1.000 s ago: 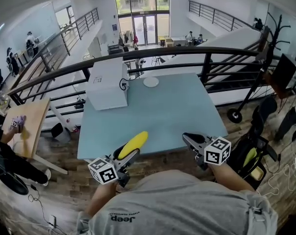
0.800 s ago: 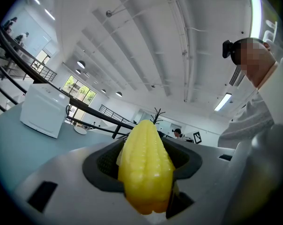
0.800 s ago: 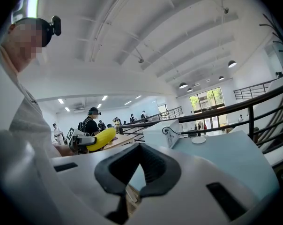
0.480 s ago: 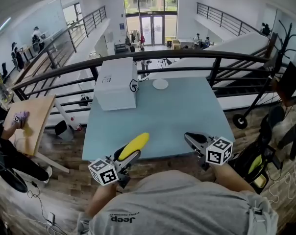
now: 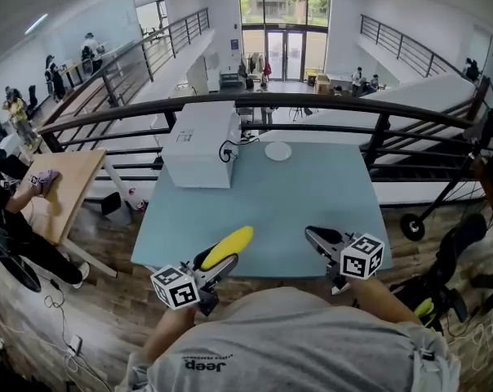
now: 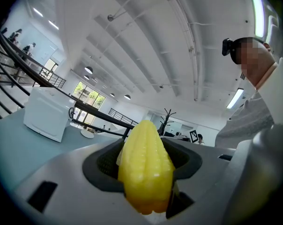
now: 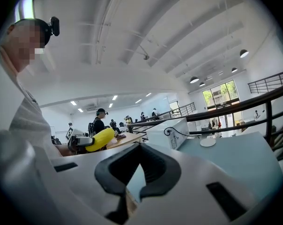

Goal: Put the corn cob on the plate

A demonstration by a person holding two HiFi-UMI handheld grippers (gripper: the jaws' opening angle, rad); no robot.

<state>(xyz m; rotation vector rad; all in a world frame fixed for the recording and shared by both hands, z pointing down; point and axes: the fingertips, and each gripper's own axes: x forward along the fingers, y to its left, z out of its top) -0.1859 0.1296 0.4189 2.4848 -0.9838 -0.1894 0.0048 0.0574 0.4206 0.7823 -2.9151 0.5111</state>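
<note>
A: Where is the corn cob (image 5: 228, 246)?
B: In the left gripper (image 5: 219, 263), squeezed between its jaws, over the table's (image 5: 304, 198) near edge. It is yellow, bumpy, pointy.
A: And the right gripper (image 5: 317, 238)?
B: Jaws a bit apart, holding nothing

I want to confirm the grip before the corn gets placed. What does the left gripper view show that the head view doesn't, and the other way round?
Only the left gripper view: close up, the left gripper clamped on both sides of the corn cob, plus the ceiling overhead.

Only the head view: the right gripper, holding nothing, and the whole table with bare surface between cob and plate.

Both: the cob, the plate near the table's far edge, the white box and the railing.
</note>
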